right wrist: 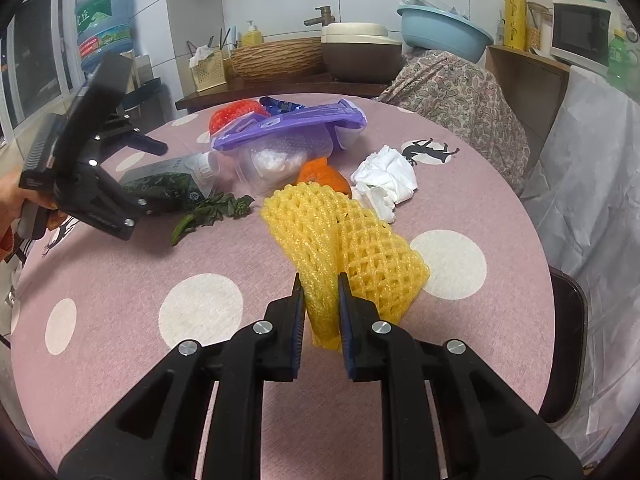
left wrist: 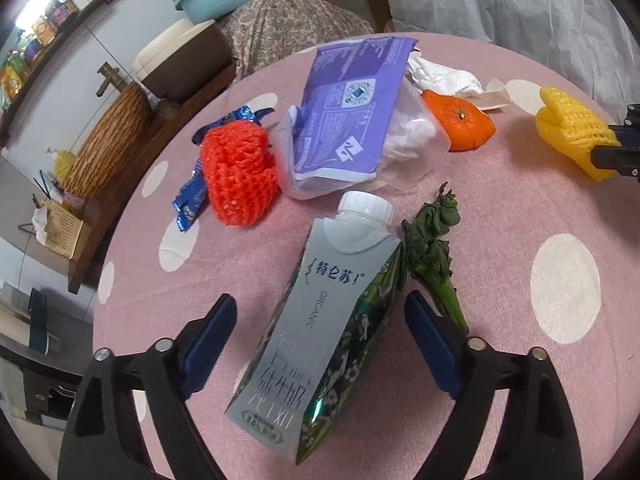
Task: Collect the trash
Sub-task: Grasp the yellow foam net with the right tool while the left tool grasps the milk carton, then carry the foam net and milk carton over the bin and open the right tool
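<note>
My left gripper (left wrist: 320,312) is open, its fingers on either side of a grey and green milk carton (left wrist: 316,336) with a white cap that lies on the pink dotted tablecloth (left wrist: 500,216). My right gripper (right wrist: 320,284) is shut on a yellow foam fruit net (right wrist: 352,240), also seen at the right edge of the left wrist view (left wrist: 572,132). Other trash lies beyond: a red foam net (left wrist: 238,176), a blue wrapper (left wrist: 188,204), a purple packet (left wrist: 352,100) on a clear plastic bag, an orange peel (left wrist: 460,120), crumpled tissue (right wrist: 386,182) and a wilted green stalk (left wrist: 434,248).
The round table stands by a wooden counter (right wrist: 248,88) with a woven basket, a brown pot and a blue basin (right wrist: 444,32). A paisley-covered chair (right wrist: 452,96) is behind the table and a white-draped one (right wrist: 592,184) at the right.
</note>
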Action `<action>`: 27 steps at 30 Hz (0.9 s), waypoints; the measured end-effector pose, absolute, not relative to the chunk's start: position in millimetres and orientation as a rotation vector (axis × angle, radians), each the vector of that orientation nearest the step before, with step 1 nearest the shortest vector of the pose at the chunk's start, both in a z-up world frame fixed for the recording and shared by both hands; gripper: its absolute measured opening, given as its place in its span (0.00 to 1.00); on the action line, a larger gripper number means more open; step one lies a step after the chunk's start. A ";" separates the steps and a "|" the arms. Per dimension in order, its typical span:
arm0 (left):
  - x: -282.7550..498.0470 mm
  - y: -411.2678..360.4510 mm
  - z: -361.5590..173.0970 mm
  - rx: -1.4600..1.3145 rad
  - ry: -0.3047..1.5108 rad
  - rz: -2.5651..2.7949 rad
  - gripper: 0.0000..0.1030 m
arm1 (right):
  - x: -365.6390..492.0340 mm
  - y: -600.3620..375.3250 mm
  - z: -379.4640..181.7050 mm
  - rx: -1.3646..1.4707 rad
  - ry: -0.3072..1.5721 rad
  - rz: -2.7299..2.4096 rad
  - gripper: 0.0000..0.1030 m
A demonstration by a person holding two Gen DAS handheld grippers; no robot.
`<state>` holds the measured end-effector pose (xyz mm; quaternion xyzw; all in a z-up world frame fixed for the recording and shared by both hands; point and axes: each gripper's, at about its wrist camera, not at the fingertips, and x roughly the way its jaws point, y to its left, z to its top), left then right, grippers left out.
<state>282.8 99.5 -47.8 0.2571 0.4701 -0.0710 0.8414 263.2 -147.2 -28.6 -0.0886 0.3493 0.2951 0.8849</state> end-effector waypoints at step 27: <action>200.8 86.1 -13.4 0.216 0.705 -0.079 0.54 | 219.4 -168.2 -14.1 -0.116 0.651 0.689 0.16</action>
